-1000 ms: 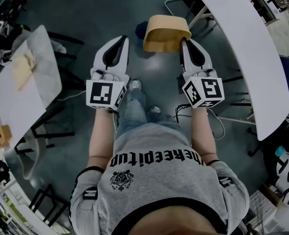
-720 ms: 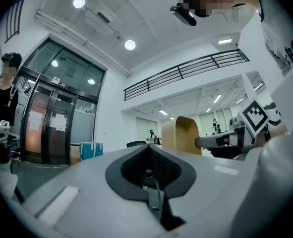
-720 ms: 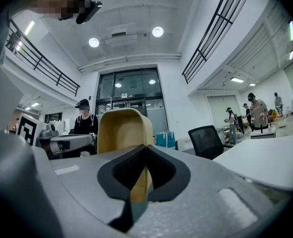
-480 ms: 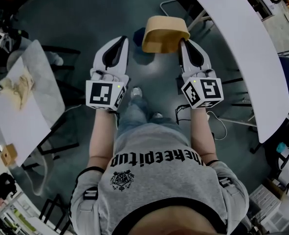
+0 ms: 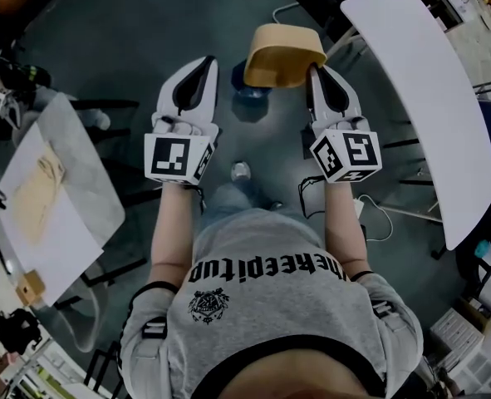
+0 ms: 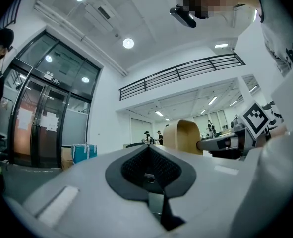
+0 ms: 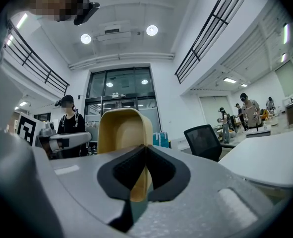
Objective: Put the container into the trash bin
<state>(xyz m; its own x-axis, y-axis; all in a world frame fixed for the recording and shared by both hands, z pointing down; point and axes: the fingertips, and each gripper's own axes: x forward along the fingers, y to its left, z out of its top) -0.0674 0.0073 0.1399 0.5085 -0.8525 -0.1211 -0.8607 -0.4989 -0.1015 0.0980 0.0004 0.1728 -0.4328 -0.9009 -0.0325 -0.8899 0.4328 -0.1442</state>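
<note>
A long white table is seen at the right, and a second table at the left, both over the dark floor; the tan container is held in the air at the far middle, its wall clamped between the jaws of the right gripper; the left gripper is seen left of it, apart, its jaws pressed together on nothing.

Dark floor; long white table at right; left table with tan cloth and small box.
</note>
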